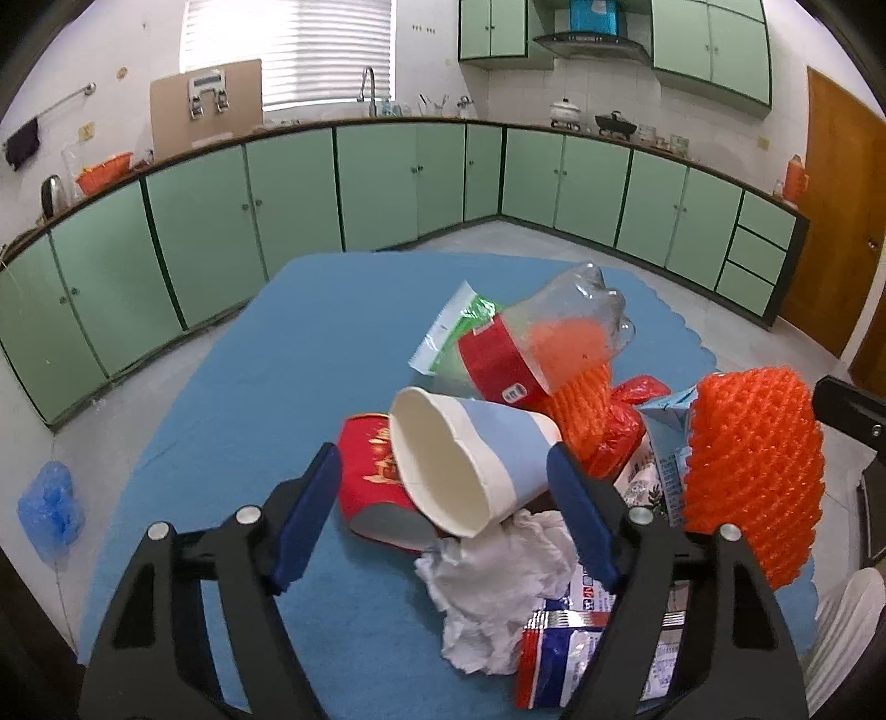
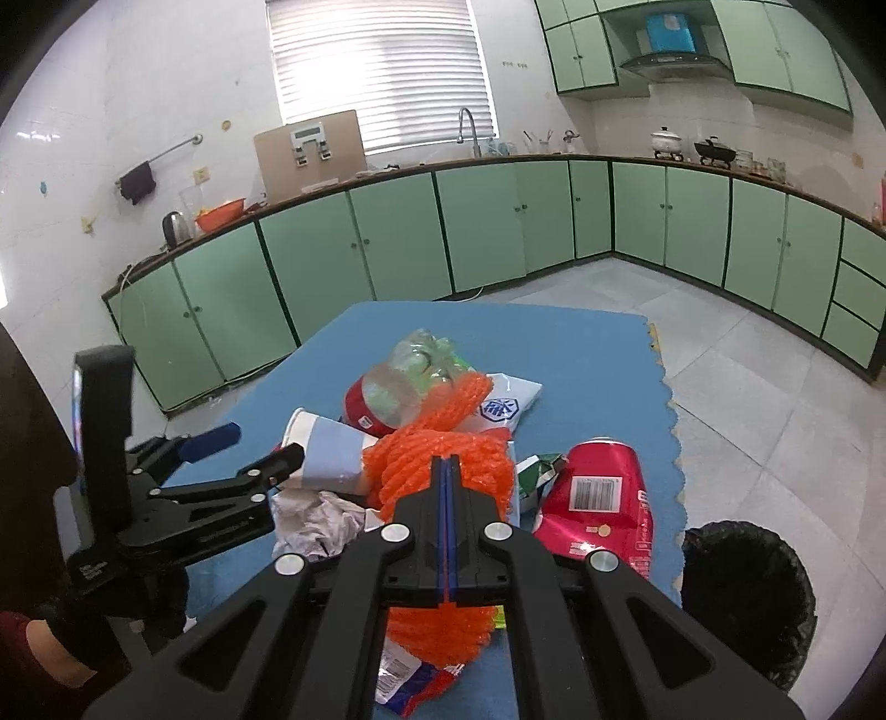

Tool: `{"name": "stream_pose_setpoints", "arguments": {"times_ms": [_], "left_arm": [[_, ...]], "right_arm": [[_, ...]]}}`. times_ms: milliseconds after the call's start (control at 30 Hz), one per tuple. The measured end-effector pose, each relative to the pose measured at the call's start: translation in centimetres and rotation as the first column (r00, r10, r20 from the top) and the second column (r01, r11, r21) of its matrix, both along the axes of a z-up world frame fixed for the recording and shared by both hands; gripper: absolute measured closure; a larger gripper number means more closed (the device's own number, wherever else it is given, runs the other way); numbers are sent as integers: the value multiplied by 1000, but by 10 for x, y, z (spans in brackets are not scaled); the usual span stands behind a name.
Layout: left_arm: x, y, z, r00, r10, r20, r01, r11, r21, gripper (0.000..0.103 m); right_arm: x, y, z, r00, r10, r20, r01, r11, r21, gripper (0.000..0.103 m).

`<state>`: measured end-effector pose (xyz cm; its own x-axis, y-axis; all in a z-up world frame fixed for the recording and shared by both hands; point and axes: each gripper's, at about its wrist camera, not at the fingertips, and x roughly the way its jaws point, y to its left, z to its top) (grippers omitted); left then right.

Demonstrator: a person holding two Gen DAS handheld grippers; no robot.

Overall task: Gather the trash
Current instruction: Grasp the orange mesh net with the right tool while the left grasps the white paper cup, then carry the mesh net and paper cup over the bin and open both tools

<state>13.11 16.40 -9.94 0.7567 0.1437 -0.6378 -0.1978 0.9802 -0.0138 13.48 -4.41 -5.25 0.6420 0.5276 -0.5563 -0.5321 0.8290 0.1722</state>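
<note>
The right gripper [image 2: 447, 465] pinched the orange foam net [image 2: 443, 471]; the left gripper [image 1: 443, 482] gaped around the paper cup [image 1: 470, 454] (most litter remained unbinned).

Orange foam net [image 2: 443, 443]; white-blue paper cup [image 1: 470, 448]; red can [image 2: 603, 498]; blue mat [image 1: 288, 354].

A: What surrounds the table?

B: A kitchen. Pale green base cabinets [image 1: 387, 183] run along 2 walls under a dark countertop [image 2: 498, 159]. More green wall cabinets [image 1: 711, 47] hang above, flanking a range hood [image 1: 590, 44].

A: And on the counter?

B: A curved faucet [image 1: 367, 88] below a window with white blinds [image 1: 288, 50], a steel kettle [image 2: 176, 227], an orange bowl [image 2: 220, 213], a white lidded pot [image 1: 565, 109] and a black wok [image 1: 614, 124]. A wooden door [image 1: 841, 210] stands at the right.
</note>
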Motion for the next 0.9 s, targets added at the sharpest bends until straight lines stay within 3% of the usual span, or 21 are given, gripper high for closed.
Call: {"name": "stream_pose_setpoints", "arguments": {"times_ms": [133,367,533,900], "left_arm": [[9,-1,-4,1000,-20,-19,20,1000,-21,44],[16,-4,-10,998,-64,-17,63,996,-67,90],[11,-5,-6,998,-55,13,56,996,-72,101],[-23,-19,49,985,-44,166,49,998,-25,101]], "right_arm": [[1,-3,-3,1000,0,-5,0,1000,5,103],[4,-7,-6,1000,-2,-19,3,1000,21,103],[1,-10,0,1000,4,-6,-4,999,32,103],[-15,-23,32,996,3,87,-9,998,67,103]]}}
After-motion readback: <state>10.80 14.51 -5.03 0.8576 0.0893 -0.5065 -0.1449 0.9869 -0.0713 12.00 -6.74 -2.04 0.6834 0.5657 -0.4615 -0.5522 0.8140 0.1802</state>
